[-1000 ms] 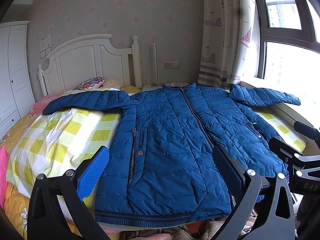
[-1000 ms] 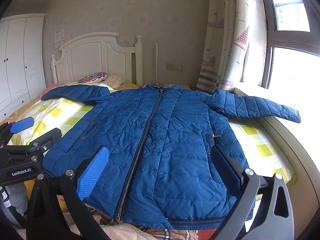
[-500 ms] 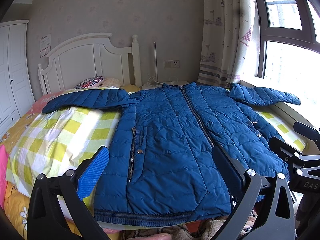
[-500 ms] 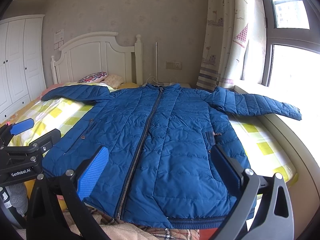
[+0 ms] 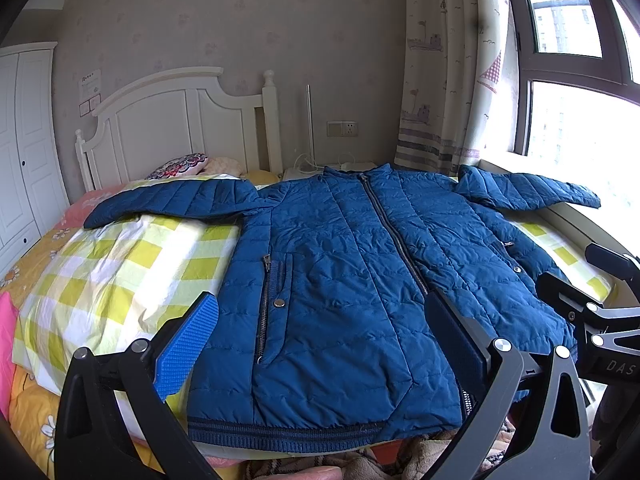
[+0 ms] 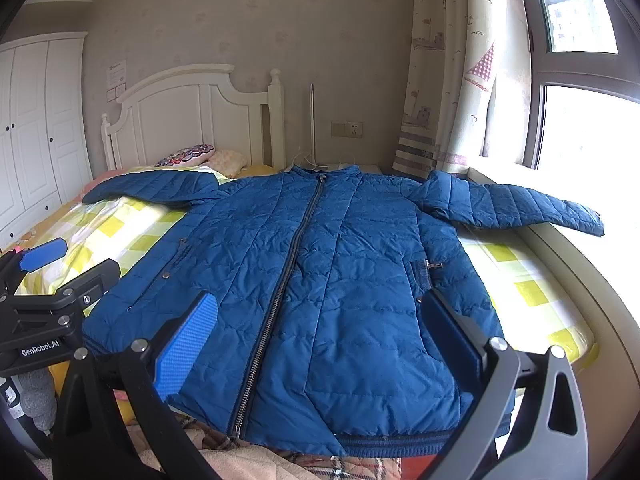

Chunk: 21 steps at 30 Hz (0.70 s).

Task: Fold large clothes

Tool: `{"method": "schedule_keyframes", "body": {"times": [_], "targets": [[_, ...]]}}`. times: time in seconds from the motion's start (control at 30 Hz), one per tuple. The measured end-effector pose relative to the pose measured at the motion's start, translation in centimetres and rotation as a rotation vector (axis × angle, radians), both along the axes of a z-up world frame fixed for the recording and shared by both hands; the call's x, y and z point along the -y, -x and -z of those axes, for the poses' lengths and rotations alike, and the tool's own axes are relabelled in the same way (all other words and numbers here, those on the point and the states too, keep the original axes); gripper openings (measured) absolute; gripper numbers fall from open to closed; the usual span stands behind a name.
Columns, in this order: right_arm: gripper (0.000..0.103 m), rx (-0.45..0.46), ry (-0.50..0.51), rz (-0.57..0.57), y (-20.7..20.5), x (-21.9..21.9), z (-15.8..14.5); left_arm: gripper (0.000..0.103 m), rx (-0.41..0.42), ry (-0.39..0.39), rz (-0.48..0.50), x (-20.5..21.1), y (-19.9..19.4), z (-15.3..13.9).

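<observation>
One quilted blue padded jacket lies face up and zipped on the bed with the yellow-and-white checked sheet, its ribbed hem at the foot edge nearest the cameras and its collar toward the white wooden headboard. Spreading it flat with both sleeves out presumably gives an even base for folding. Two sleeves are visible: the sleeve on the wardrobe side of the jacket rests on the sheet, while the sleeve on the window side of the jacket reaches onto the sill. Two tools are present. The left gripper hovers just short of the hem, fingers spread wide and holding nothing; the right gripper does the same, positioned toward the window side of the jacket. Each appears at the edge of the other's view, so they stand side by side. This paired, open stance likely prepares a two-point grasp. No fold has been made yet. Two zipped side pockets and one central zip are countable. One patterned pillow lies beyond the jacket, by the headboard.
</observation>
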State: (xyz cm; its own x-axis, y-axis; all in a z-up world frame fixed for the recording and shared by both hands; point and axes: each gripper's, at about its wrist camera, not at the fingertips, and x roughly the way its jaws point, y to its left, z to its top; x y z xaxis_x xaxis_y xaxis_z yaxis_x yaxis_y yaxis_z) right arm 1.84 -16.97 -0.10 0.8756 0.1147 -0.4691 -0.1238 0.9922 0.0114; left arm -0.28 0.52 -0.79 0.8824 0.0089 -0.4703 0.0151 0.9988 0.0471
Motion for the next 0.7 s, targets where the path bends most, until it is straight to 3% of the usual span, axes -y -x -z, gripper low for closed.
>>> {"method": "schedule_keyframes", "body": {"times": [0.43,0.53,0.7], "targets": [[0.101,-0.031,-0.033,0.026,-1.1,1.2,0.8,0.099,-0.062,-0.004,0.031,0.2,-1.9,0.6],[0.101,-0.067,-0.063,0.056,-2.7,2.9,1.3,0.099,-0.103,-0.045,0.044,0.4,-5.3,0.7],[0.101,-0.145,-0.19,0.164,-7.7,8.9,2.0,0.099,-0.244,-0.128,0.026,0.1,-15.6,2.5]]}}
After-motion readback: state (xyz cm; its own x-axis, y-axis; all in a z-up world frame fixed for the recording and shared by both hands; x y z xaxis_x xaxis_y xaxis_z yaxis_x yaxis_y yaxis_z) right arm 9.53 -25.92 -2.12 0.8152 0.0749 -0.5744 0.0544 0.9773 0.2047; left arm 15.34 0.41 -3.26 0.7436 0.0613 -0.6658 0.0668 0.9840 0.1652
